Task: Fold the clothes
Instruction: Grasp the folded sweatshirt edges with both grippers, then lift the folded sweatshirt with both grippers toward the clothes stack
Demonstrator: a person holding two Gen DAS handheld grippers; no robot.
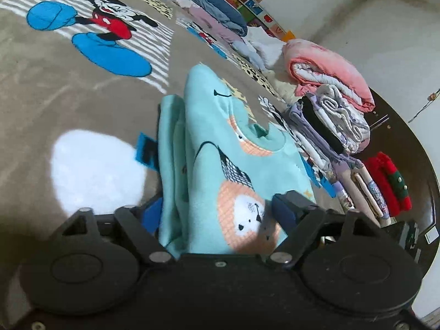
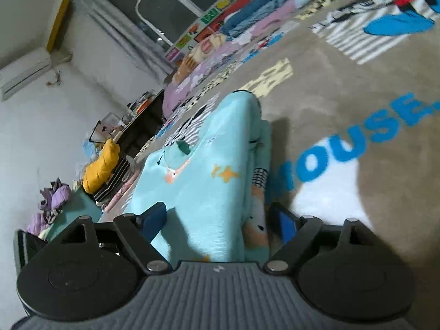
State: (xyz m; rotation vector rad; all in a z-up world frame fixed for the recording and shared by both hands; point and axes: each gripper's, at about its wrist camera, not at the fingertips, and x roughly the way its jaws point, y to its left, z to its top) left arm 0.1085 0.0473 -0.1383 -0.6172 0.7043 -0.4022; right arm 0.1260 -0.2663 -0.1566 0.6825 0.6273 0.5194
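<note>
Mid-fold: left tool and right tool each part-closed on the teal sweater, doubled, raised off the blanket ahead. Next, probably: lay flat, release.

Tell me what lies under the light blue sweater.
The light blue sweater rests on a beige cartoon-print blanket, whose white patch and blue lettering show beside it. Whatever print lies directly beneath is covered, as are the sweater's lower folded layers.
</note>
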